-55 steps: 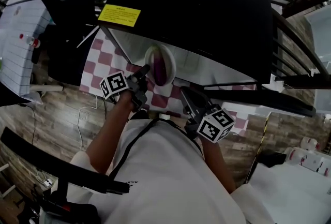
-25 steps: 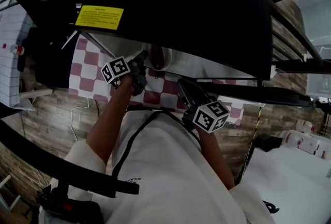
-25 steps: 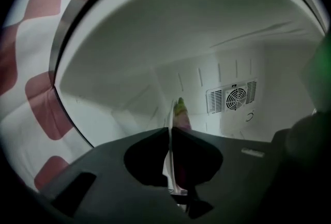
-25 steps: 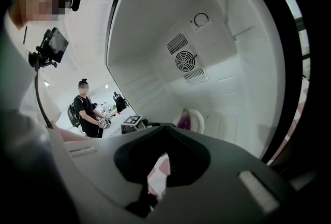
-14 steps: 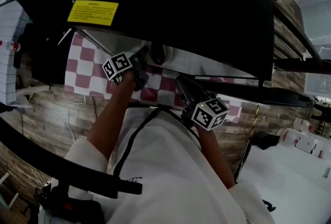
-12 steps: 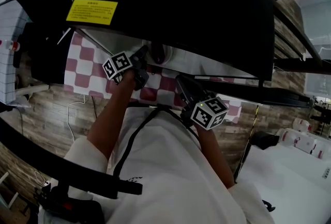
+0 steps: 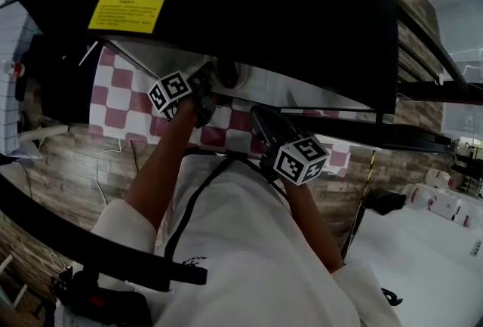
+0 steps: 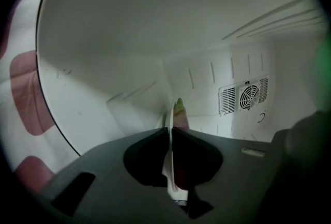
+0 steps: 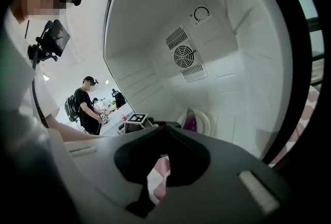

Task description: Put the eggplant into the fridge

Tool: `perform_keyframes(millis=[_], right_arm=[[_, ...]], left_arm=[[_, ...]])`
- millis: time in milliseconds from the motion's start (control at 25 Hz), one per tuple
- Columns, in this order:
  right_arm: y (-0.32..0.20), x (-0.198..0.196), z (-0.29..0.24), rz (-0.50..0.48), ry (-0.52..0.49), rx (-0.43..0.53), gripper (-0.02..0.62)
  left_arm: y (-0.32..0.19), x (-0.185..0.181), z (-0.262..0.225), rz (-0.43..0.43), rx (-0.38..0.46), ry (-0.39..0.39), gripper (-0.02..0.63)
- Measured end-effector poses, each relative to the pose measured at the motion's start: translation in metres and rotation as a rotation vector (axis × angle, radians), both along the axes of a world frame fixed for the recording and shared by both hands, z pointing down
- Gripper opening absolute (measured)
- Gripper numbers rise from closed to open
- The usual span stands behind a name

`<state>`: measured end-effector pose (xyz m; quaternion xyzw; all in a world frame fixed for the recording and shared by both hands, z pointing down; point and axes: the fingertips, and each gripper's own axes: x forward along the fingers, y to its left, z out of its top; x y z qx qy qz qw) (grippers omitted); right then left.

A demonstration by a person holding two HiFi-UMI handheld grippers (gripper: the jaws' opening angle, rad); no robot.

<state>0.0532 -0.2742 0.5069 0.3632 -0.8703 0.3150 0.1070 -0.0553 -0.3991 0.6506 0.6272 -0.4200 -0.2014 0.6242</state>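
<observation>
The eggplant was purple with a green tip. It lay on a white plate. The plate and eggplant were inside the fridge, low down and well past its front edge. I could not tell if the plate touched the fridge floor.

The left gripper held the plate. Its two jaws were almost together, with only the thin rim of the plate pinched between them. From that gripper's own camera the plate showed edge-on, and the eggplant sat just to the right of the rim. The left gripper reached into the fridge opening from the left side.

The right gripper had its jaws closed tip to tip. It held nothing. It hung just outside the front edge of the fridge and pointed in. The right gripper was near the left one but not touching it.

The fridge was small, black outside and white inside. A round fan vent sat on its back wall. A yellow label was stuck on its top near the left corner. The fridge stood on a red and white checked cloth. Far off in the room, other people stood about.
</observation>
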Motion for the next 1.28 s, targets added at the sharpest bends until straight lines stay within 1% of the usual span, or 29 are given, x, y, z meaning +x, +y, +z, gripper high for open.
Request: perform_keyframes(millis=[560, 760, 1120, 1280], right_arm=[[0.005, 0.001, -0.005, 0.028, 0.005, 0.01, 0.006], [0.005, 0.003, -0.008, 0.037, 0.004, 0.01, 0.006], [0.009, 0.008, -0.01, 0.06, -0.007, 0.009, 0.006], [0.012, 0.013, -0.011, 0.076, -0.014, 0.01, 0.006]], left_arm=[[-0.001, -0.002, 0.006, -0.011, -0.072, -0.043, 0.021], [-0.002, -0.002, 0.007, -0.017, -0.1, -0.042, 0.026], [-0.003, -0.003, 0.009, -0.011, -0.132, -0.078, 0.023], [-0.003, -0.001, 0.009, 0.008, -0.139, -0.092, 0.026]])
